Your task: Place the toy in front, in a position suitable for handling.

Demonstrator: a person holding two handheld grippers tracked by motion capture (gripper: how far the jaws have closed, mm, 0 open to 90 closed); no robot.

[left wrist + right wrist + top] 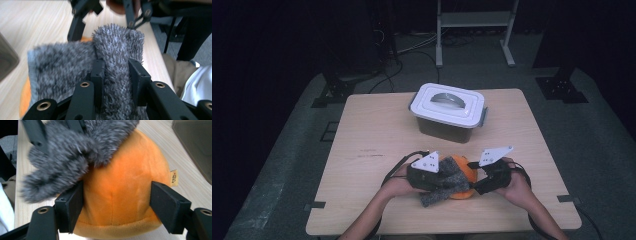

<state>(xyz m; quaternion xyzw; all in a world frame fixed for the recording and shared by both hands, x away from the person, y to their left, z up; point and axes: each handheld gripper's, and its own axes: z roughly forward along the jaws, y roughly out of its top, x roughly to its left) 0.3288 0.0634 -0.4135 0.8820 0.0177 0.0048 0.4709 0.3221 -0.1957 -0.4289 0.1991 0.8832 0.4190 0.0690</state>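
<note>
Gripping a fold of the grey fuzzy cloth point(117, 62), left tool point(115, 75) has its jaws pinched in on the pile, cloth bunched between them. Right tool point(116, 202) sits wide, jaws pressed on either flank of the orange plush ball point(120, 192); small tag at the ball's 3 o'clock side. Cloth point(67, 152) drapes over the ball's top and hangs down toward its 9 o'clock in the right gripper view.

High view: left tool point(428, 172) and right tool point(490, 172) face each other across the ball point(464, 175), cloth point(443, 184) between them, all at the table's point(362, 130) 6 o'clock edge. Lidded white bin point(448, 111) stands at 12 o'clock from the ball, well apart.
</note>
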